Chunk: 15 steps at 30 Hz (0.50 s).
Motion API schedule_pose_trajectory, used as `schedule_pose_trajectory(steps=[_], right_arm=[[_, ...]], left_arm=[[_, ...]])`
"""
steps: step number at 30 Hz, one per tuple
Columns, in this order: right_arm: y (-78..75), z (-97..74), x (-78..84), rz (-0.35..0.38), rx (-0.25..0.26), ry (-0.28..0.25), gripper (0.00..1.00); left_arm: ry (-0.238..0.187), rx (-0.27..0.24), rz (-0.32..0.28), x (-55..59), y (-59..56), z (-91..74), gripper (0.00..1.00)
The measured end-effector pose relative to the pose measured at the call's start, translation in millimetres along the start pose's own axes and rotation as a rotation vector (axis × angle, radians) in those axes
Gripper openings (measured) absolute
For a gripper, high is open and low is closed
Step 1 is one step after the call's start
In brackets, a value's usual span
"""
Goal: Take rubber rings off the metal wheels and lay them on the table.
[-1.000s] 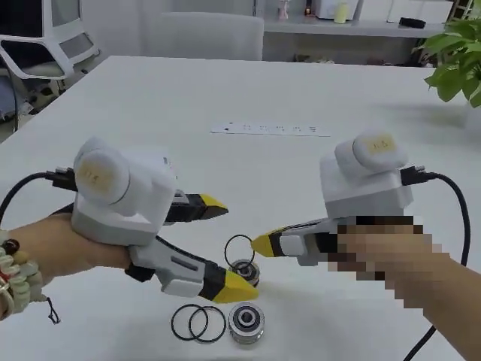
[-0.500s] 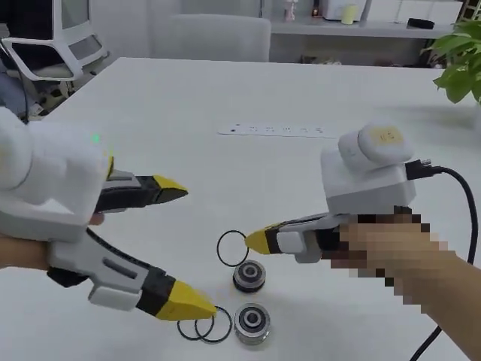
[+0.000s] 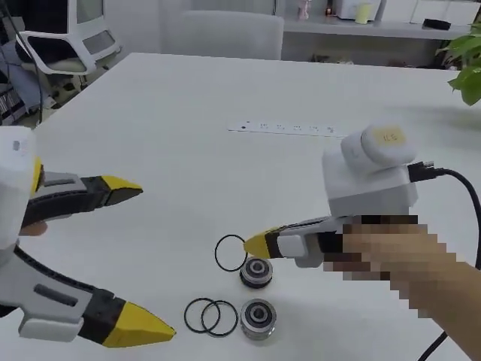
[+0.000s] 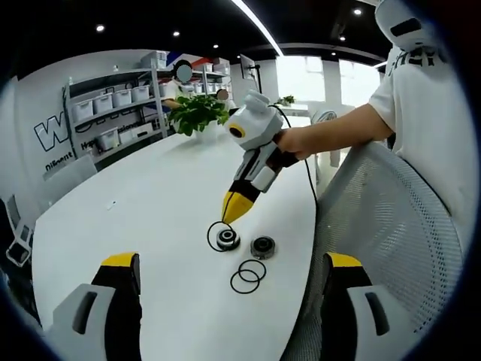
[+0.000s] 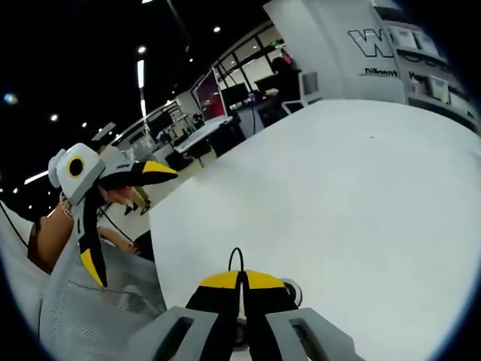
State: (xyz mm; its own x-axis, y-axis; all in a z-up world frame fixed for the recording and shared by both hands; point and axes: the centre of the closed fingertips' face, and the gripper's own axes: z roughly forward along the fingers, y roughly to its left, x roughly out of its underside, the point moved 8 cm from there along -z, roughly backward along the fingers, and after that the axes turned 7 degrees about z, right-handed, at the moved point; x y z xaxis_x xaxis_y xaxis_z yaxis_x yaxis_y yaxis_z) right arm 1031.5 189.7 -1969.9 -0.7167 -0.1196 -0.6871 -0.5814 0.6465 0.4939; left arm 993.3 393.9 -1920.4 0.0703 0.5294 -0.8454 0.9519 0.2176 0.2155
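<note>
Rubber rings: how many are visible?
3. Two rings overlap on the table beside the nearer wheel; one ring in the right gripper by the farther wheel. More may sit on wheels.

An office-like workroom: long white table (image 3: 225, 98), mesh office chair (image 3: 69, 43), shelves of storage bins (image 4: 113, 99), potted plant (image 4: 197, 113).

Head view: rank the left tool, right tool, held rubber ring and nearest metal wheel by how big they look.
1. left tool, though it is nearest the camera and partly cropped.
2. right tool.
3. rubber ring and nearest metal wheel: they look about alike, so tied.
</note>
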Motion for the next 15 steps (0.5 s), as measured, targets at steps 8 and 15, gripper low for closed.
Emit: schedule_pose_trajectory(steps=[8,15], right_arm=[[6.8,8.6,8.1,-0.002,-0.023,0.044,0.0],[11.6,14.7,13.9,-0.008,-0.045,0.078,0.0]], left_arm=[[0.013,-0.025,-0.075,21.9,-18.4,-14.8,0.99],[0.024,-0.052,-0.126,35.4,-28.8,-21.2,0.99]])
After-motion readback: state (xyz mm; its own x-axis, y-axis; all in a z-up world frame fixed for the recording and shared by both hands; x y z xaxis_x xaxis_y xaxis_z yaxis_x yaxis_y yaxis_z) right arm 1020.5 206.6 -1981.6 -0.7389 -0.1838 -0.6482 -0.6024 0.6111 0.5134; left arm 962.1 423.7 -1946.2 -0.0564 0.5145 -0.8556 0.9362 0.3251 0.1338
